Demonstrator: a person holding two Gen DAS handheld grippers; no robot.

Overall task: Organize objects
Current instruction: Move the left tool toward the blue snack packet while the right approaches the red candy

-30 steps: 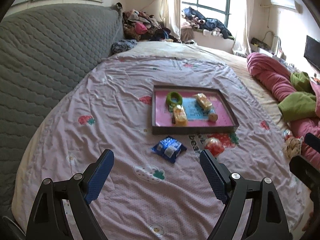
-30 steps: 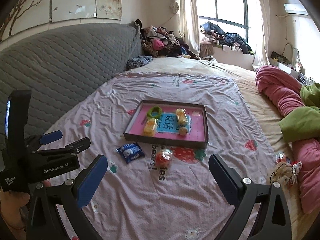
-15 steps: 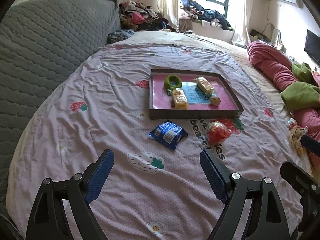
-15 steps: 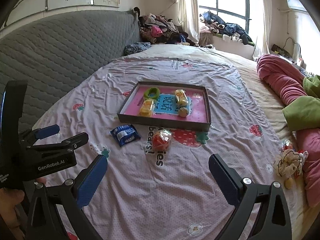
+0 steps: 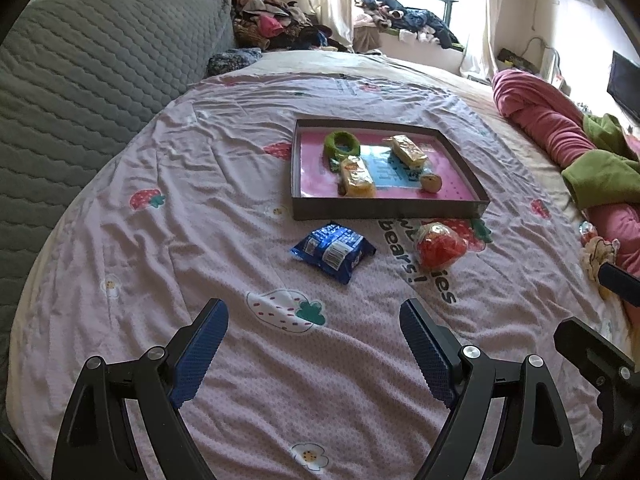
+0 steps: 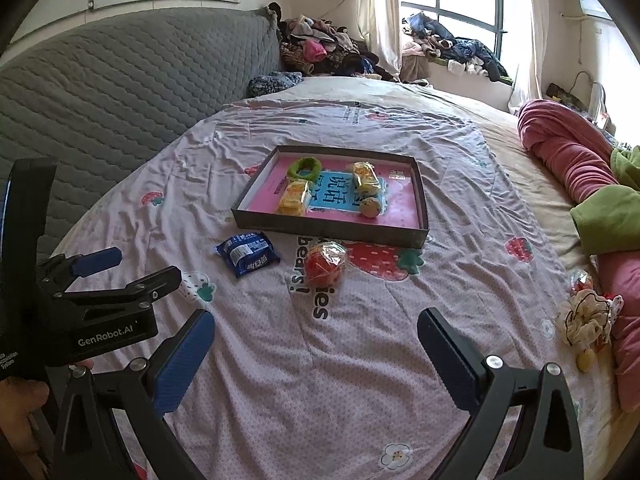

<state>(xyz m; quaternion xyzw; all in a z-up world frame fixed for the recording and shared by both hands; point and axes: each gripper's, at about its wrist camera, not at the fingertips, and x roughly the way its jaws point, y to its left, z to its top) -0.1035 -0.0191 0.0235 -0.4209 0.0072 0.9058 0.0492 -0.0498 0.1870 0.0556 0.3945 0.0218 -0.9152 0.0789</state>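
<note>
A shallow dark tray (image 5: 384, 208) (image 6: 328, 232) with a pink floor lies on the bed. Inside it are a green ring (image 5: 341, 143) (image 6: 305, 167), two yellow snack packs (image 5: 357, 176) (image 6: 365, 178) and a small round bun (image 5: 431, 182) (image 6: 370, 206). In front of the tray a blue snack packet (image 5: 333, 250) (image 6: 247, 254) and a red wrapped snack (image 5: 439, 249) (image 6: 325, 263) rest on the sheet. My left gripper (image 5: 314, 322) hovers open, short of the blue packet, nothing between its fingers. My right gripper (image 6: 316, 330) is open too, short of the red snack.
The bed has a pink strawberry-print sheet (image 5: 224, 184) and a grey quilted headboard (image 5: 80, 80) at left. Rolled pink and green bedding (image 6: 580, 168) lies at right, with a cream scrunchie and small items (image 6: 586, 320) beside it. Clothes are heaped by the window (image 6: 328, 48).
Both grippers have sunk towards the bed and tipped down, so the tray and the two loose snacks look nearer and larger. Both stay open.
</note>
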